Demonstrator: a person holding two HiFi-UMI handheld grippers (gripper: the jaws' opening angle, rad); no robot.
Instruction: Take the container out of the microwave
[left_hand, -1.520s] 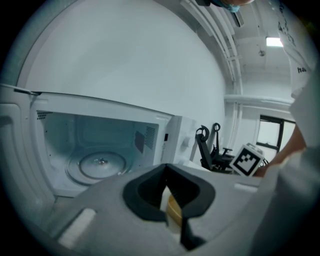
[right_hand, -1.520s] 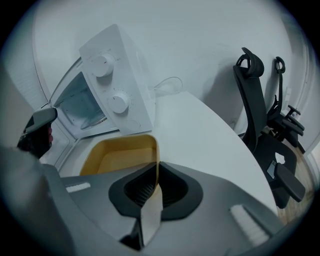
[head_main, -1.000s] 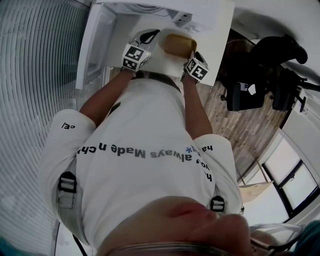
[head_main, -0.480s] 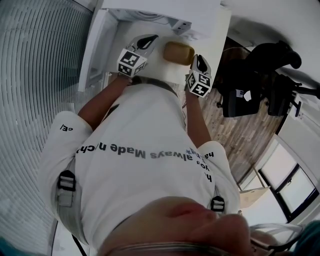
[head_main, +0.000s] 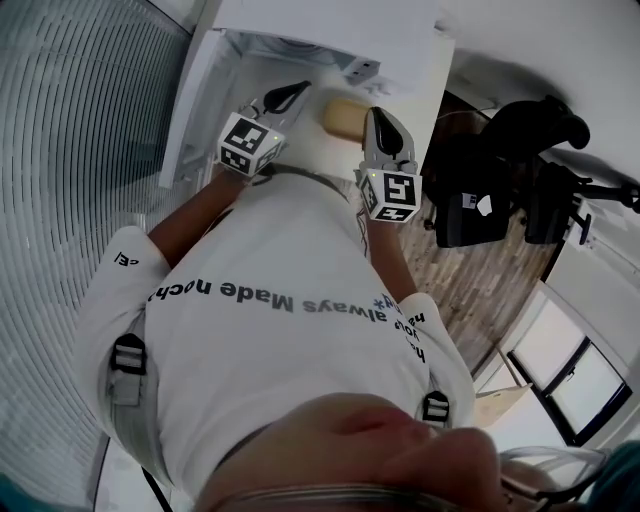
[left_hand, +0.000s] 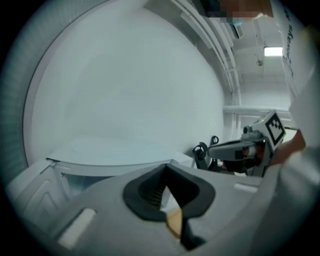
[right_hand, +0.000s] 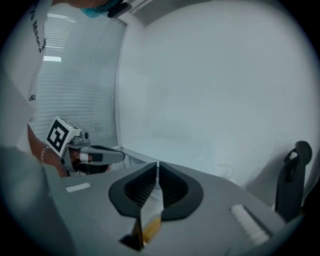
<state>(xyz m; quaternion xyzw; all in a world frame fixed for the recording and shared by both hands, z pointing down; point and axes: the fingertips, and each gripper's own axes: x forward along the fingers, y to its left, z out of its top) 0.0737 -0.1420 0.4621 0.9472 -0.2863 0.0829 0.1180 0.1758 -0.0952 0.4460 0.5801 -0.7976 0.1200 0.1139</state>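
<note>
The tan container (head_main: 340, 118) rests on the white counter (head_main: 300, 150) in front of the white microwave (head_main: 330, 22), whose door (head_main: 192, 95) hangs open at the left. My left gripper (head_main: 283, 100) hovers to the container's left, raised off the counter, its jaws shut and empty. My right gripper (head_main: 381, 124) is lifted beside the container's right end. Its jaws have just been closing and now meet with nothing between them. In both gripper views (left_hand: 165, 169) (right_hand: 157, 167) the tips touch against a bare white wall, and a tan sliver of the container (left_hand: 175, 223) (right_hand: 151, 228) shows low down.
A ribbed grey wall (head_main: 70, 150) fills the left side. At the right, over wooden floor (head_main: 480, 270), stand a black chair and dark equipment (head_main: 500, 190). The person's white shirt (head_main: 280, 330) covers the near part of the counter.
Both grippers have risen off the counter, the right one higher and rolled so its marker cube faces up. The container stays on the counter, with the right gripper now clear of it.
</note>
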